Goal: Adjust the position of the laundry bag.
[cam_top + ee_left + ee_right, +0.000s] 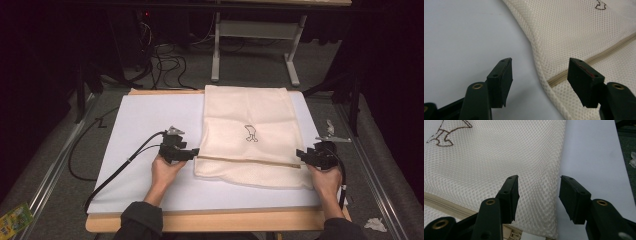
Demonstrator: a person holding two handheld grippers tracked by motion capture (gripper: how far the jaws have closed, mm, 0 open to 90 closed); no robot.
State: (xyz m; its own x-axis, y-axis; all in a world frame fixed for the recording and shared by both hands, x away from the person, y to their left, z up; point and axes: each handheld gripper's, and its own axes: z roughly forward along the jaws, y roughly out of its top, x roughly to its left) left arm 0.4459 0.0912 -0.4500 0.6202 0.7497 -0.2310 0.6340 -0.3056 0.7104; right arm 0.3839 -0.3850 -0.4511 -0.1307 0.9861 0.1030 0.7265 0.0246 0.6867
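A cream mesh laundry bag [247, 135] lies flat on the white mat [145, 125], with a small brown outline figure [250, 133] in its middle and a tan zipper [245, 161] across its near part. My left gripper [194, 152] stands open at the bag's left edge, where the zipper [596, 57] ends; the bag's edge [534, 47] runs between its jaws. My right gripper [301, 155] is open at the bag's right edge [556, 170], one jaw over the mesh, the other over the mat. Neither holds anything.
The mat lies on a wooden table [210, 222]. Black cables [120, 165] trail left from the left gripper. A crumpled white scrap [330, 131] lies right of the mat, another [375, 224] near the table's corner. A white table frame [255, 45] stands behind.
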